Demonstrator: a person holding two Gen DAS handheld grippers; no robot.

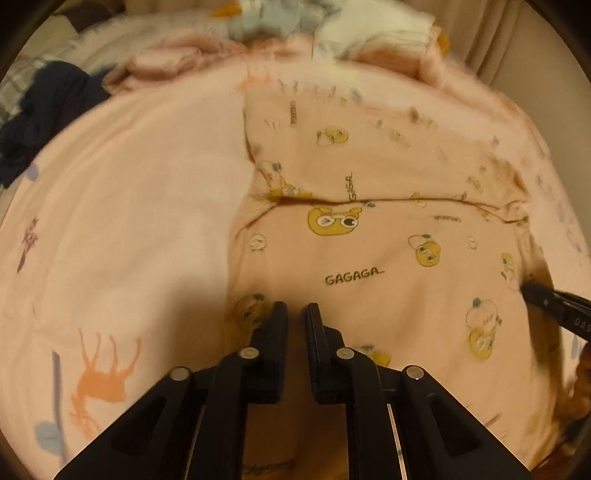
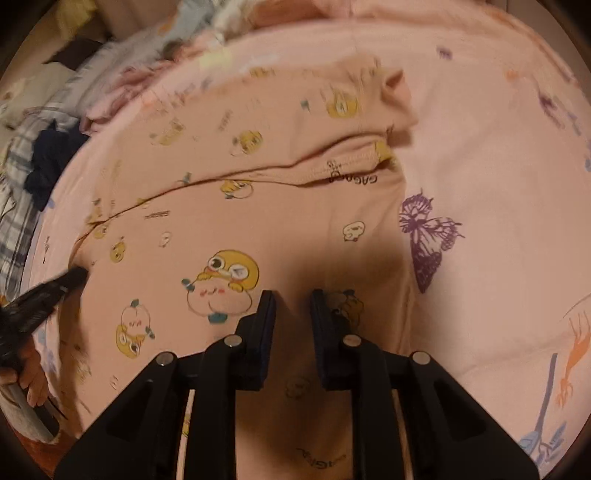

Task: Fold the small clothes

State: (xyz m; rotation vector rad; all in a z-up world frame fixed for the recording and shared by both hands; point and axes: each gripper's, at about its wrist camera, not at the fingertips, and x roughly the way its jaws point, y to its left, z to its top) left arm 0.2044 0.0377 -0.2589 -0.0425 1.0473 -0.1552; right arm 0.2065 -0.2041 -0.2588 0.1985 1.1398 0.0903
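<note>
the left gripper hangs over the near edge of a pink garment printed with yellow cartoon faces and the word "gagaga". its two fingers stand a little apart, with only cloth seen between them. the garment lies folded on a pink bed sheet with an orange animal print. at the right edge the right gripper touches the garment's side. far away lie a dark cloth and a blurred pile of clothes.

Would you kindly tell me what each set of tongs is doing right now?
Left tongs: open, over the pink printed garment, holding nothing.
Right tongs: open, holding nothing.
</note>
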